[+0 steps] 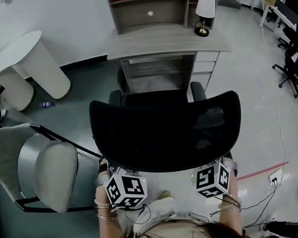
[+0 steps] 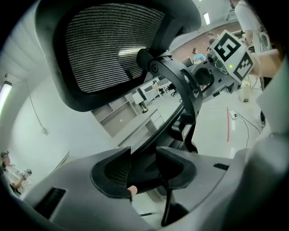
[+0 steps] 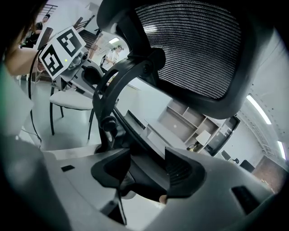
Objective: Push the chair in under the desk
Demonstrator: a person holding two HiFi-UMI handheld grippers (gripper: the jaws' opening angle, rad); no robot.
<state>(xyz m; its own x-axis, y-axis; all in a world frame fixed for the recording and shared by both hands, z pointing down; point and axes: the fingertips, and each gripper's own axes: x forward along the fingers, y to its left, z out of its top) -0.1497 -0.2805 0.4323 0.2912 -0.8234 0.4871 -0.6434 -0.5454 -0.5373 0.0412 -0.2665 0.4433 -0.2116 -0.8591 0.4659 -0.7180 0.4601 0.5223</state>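
- Head view: even, cool overhead light. The pale floor (image 1: 263, 125) is bright, the black chair (image 1: 168, 132) nearly featureless, and straight lines bow at the edges.
- Left gripper view: black vignetted corners. A ceiling strip (image 2: 5, 95) glares up left of the left hand-held gripper (image 2: 143, 169), whose near body is blurred.
- Right gripper view: same fisheye. A strip (image 3: 258, 108) glows up right of the right hand-held gripper (image 3: 146, 173).

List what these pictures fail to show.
- Head view: the office chair's wheels and base, hidden beneath its backrest and seat.
- Head view: jaws of the left hand-held gripper and right hand-held gripper, covered by the backrest's lower edge.
- Head view: a small bluish item, too small to identify.
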